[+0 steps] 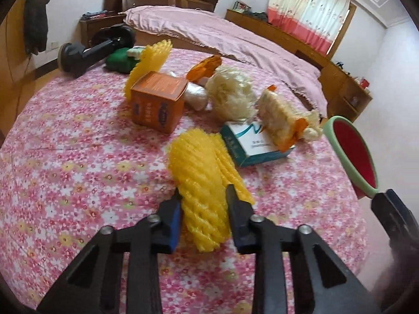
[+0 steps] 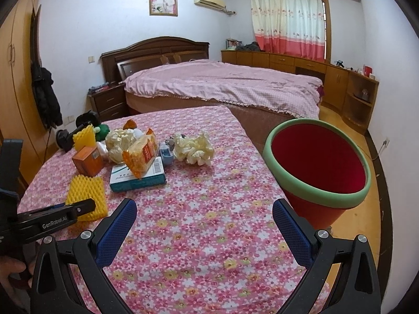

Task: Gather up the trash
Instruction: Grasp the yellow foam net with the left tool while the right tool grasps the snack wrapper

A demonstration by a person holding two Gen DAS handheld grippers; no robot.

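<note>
Yellow foam netting (image 1: 201,183) is lying on the flowered bench (image 1: 78,170); you're clamping your left hand-held gripper (image 1: 203,196) on it, keeping the right hand-held gripper (image 2: 204,214) spread empty near the red bin (image 2: 316,162), ready for dumping.

The left gripper (image 1: 203,196) has its two black fingers with blue pads pressed against the sides of a yellow ribbed foam fruit net (image 1: 201,172), which lies on a table covered with a pink flowered cloth (image 1: 78,144). Beyond it stand an orange cardboard box (image 1: 157,104) and a second yellow foam net (image 1: 149,62) behind that box. A white and teal flat carton (image 1: 251,146) lies to the right, with an orange and clear snack wrapper (image 1: 280,117) resting on it. A crumpled cream plastic bag (image 1: 231,91) sits between box and wrapper. At the right edge is a red bin with a green rim (image 1: 353,157).
</note>
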